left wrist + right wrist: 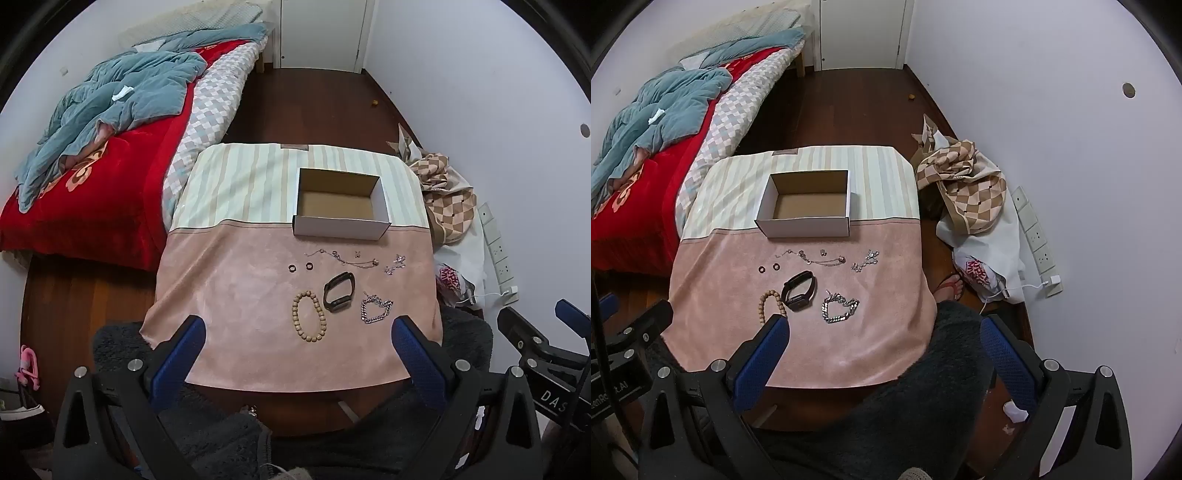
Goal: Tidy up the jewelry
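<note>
the jewelry lies spread on the pink half of a cloth-covered table [229, 295], none of it in the box. nearest the front edge sit a wooden bead bracelet [308, 316], a black band watch [339, 291] just right of it, and a chunky silver chain bracelet [376, 312] further right, each apart from the others. behind them runs a row of smaller pieces: two dark rings [300, 266] side by side, a thin chain necklace [343, 257] stretched across, and a small silver charm piece [394, 264] at the right end. beyond that row an open white cardboard box [341, 230] stands empty across the seam where the pink cloth meets the striped part.

the left gripper [297, 336] hangs above the near edge of the table, its blue-padded jaws spread wide with nothing between them. the right gripper [882, 332] hovers beside it, jaws equally wide and empty; in its own view the left finger [764, 354] overlaps part of the bead bracelet without touching it.

around the table: a bed with a red blanket [110, 206] and a rumpled blue quilt [122, 99] to the left, a checked cloth bundle [971, 188] on the floor to the right, a power strip [1036, 236] along the wall, and a foot in a sandal [951, 286] by the table's corner
</note>
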Action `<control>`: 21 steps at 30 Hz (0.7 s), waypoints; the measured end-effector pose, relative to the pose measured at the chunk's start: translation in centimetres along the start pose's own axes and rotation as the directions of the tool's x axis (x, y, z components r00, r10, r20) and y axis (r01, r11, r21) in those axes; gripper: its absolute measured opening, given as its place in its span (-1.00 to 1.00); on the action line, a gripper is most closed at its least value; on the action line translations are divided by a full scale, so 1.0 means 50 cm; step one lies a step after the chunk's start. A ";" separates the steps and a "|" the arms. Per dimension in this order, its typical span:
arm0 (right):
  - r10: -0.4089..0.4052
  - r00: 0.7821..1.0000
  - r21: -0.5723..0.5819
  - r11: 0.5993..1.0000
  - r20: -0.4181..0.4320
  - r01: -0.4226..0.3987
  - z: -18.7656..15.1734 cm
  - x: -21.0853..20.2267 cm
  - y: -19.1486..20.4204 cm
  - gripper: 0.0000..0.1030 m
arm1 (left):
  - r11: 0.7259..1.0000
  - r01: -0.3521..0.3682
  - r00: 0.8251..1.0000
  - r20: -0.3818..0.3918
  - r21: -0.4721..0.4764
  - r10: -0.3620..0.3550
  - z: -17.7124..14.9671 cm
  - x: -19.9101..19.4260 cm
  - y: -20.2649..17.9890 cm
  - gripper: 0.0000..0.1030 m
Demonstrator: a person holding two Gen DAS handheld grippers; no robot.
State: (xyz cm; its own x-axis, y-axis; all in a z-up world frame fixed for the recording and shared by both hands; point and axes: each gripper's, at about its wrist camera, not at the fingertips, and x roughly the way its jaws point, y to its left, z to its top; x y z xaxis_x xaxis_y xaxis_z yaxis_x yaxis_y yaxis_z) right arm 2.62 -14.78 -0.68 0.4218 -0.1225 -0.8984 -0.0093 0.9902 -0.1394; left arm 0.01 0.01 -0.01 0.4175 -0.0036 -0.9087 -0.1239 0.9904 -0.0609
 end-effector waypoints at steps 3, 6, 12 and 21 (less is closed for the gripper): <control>-0.002 1.000 -0.001 1.000 0.005 0.002 -0.001 0.000 0.001 1.00 | 1.000 -0.003 1.000 -0.002 0.002 0.003 0.000 0.001 0.000 1.00; 0.000 1.000 -0.001 1.000 0.005 0.000 -0.002 0.000 0.001 1.00 | 1.000 -0.001 1.000 -0.003 0.002 0.001 0.001 0.001 0.001 1.00; -0.001 1.000 -0.001 1.000 0.002 0.001 -0.002 0.001 0.001 1.00 | 1.000 -0.007 1.000 0.007 0.006 0.007 0.000 -0.001 0.000 1.00; -0.001 1.000 -0.002 1.000 0.002 0.001 -0.001 -0.003 0.001 1.00 | 1.000 -0.008 1.000 0.009 0.011 0.008 -0.004 -0.008 0.007 1.00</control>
State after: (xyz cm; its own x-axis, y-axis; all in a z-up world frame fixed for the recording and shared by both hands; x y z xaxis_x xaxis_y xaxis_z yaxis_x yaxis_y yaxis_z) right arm 2.50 -14.72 -0.55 0.4237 -0.1230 -0.8974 -0.0107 0.9900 -0.1408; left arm -0.39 0.34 0.23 0.4244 0.0050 -0.9055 -0.1174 0.9919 -0.0495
